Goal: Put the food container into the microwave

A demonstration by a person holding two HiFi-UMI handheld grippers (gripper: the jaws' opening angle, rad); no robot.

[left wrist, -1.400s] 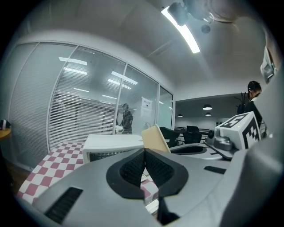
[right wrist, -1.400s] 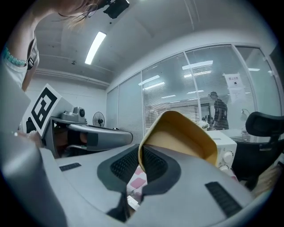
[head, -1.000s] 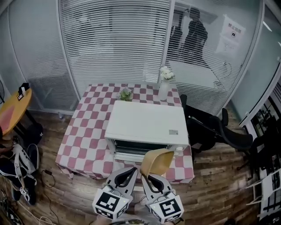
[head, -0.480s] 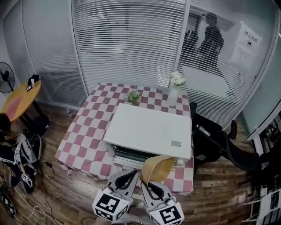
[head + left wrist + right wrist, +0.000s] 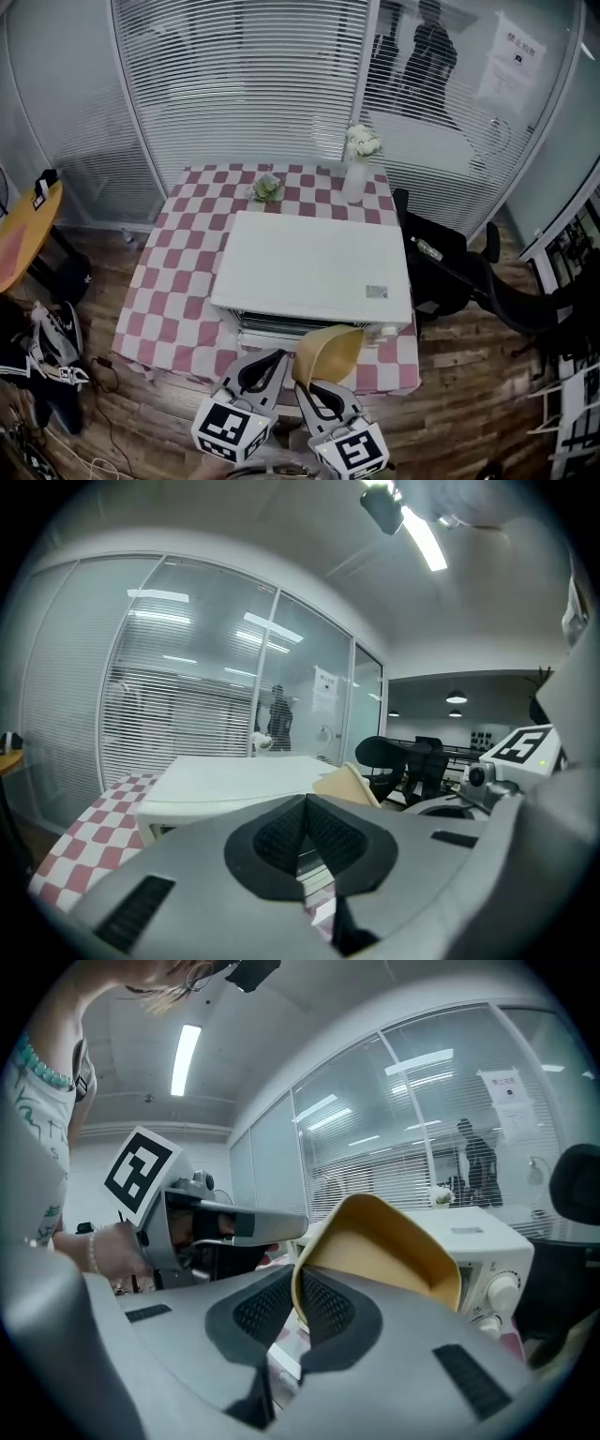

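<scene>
Both grippers hover short of the microwave (image 5: 314,267) on the checked surface (image 5: 178,272). Fingers of my right gripper (image 5: 302,382) pinch the yellow food container (image 5: 328,350) by its rim; my left gripper (image 5: 275,361) has its fingers together, empty. The door looks closed, I think, so I'd open it with the left first.

Head view looks steeply down; the 2 gripper views, low and near, share the microwave (image 5: 314,267).

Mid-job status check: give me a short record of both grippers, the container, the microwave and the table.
left gripper: jaws together, nothing between them
right gripper: shut on the container's rim
food container: yellow, tilted, held just short of the microwave front
microwave: white, on the table, door looks closed
table: checkered cloth; vase and small plant behind the microwave
</scene>
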